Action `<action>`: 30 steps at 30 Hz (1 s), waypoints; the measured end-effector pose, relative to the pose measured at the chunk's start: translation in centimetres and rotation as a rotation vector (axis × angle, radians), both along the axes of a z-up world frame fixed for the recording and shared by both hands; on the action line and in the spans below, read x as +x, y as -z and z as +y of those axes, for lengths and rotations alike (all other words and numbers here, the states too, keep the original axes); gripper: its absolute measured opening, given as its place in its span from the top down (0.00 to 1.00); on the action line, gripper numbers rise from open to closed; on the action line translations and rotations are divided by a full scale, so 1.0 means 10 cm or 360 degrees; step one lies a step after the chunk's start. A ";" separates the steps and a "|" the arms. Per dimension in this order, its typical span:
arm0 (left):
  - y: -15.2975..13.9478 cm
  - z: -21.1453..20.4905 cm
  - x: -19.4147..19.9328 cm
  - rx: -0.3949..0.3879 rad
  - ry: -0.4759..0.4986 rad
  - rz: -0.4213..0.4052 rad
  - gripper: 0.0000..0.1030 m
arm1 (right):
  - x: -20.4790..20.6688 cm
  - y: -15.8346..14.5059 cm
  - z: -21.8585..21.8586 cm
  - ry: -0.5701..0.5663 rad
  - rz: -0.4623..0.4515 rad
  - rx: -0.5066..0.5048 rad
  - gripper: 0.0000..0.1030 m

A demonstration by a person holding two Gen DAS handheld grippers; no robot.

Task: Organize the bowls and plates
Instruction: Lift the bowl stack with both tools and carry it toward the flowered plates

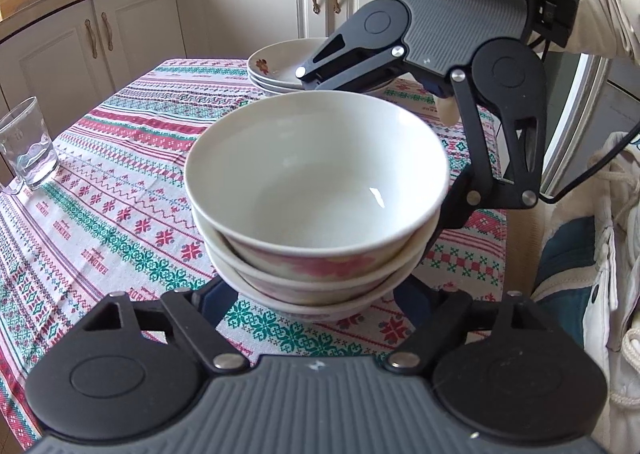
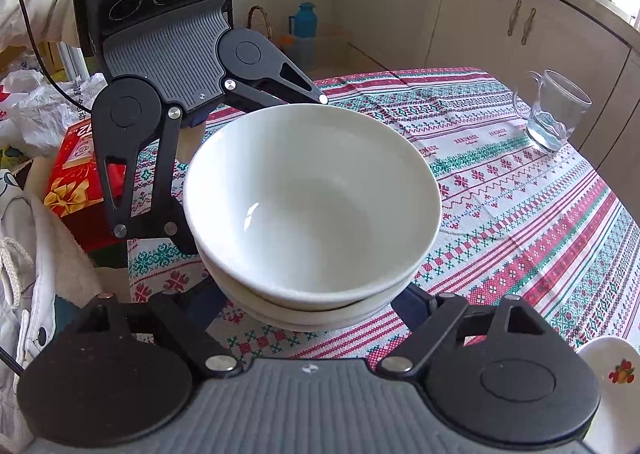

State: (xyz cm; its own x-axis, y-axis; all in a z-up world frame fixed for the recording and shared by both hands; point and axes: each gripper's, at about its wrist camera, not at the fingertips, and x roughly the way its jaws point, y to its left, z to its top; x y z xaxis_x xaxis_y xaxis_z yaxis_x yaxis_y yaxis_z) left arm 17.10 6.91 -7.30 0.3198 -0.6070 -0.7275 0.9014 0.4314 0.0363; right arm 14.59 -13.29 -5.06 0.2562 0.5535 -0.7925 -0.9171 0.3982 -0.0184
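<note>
**Fig. Both wrist views, bowl stack at centre.**

(a) Task item. You see a stack of three bowls (image 1: 316, 214) standing in the middle of the table, on a tablecloth (image 1: 120, 174) woven in red, green and white bands. The bowls are nested and each rim sits a little askew of the one below. The top bowl (image 1: 316, 166) is deep and round, glossy white inside and empty, w/ a bright glint near its base. From the left wrist view its outer wall carries a blurred pink-red flower print. From the right wrist view the outer walls look plain white.

(b) Other ware. Beyond the bowls, toward the cabinets, is a pile of deep plates (image 1: 276, 66); the top one has a small red flower on its inner wall. A small white dish (image 2: 612, 378) w/ a fruit motif sits at the lower right edge of the right wrist view, well apart from the bowls. A clear glass mug (image 2: 556, 114) stands near the far table edge.

(c) Tools. Your left gripper (image 1: 315, 306) and right gripper (image 2: 306, 306) face each other across the stack, both tilted downward. Each has its jaws partly open, one finger either side of the lower bowls. The fingertips are hidden under the bowl walls, so you cannot tell whether the pads press on the stack or stand just beside it. The bottom bowl appears to rest on the cloth.

(d) Surroundings. A pale sleeve (image 1: 600, 6) is behind the right gripper; a red box (image 2: 76, 182) sits off the table edge.
</note>
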 end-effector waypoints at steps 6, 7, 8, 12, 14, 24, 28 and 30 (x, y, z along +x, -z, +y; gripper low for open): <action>0.01 0.00 0.00 0.0002 0.0004 -0.0009 0.18 | 0.01 0.00 0.00 -0.0001 0.0005 -0.0001 0.12; 0.01 0.00 0.00 -0.0001 0.0006 -0.0008 0.18 | 0.01 0.00 0.00 -0.0003 0.0006 -0.0002 0.12; 0.01 0.00 0.00 -0.0002 0.0011 -0.0009 0.18 | 0.01 0.00 0.00 -0.0003 0.0006 -0.0003 0.12; 0.00 0.00 0.00 0.0005 0.0010 -0.0010 0.18 | 0.01 0.00 0.00 0.0002 0.0010 -0.0010 0.12; 0.00 0.00 0.01 0.0008 0.0011 -0.0003 0.18 | 0.01 -0.01 0.01 -0.0001 0.0012 -0.0017 0.12; -0.04 0.00 -0.02 0.0062 0.0044 -0.0057 0.18 | 0.05 -0.04 -0.02 -0.0018 0.0056 -0.0017 0.12; -0.08 0.02 -0.03 0.0051 0.0044 -0.0049 0.18 | 0.03 -0.03 -0.02 -0.0019 0.0028 -0.0021 0.12; -0.08 0.01 -0.04 0.0050 0.0042 -0.0050 0.18 | 0.03 -0.03 -0.01 -0.0017 0.0019 -0.0019 0.12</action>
State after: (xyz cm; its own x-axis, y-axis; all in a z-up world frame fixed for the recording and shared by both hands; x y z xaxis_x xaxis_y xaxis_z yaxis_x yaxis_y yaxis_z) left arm 16.75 7.04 -6.55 0.3269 -0.5926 -0.7362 0.9106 0.4059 0.0776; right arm 14.86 -13.44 -4.81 0.2407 0.5468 -0.8019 -0.9215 0.3881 -0.0119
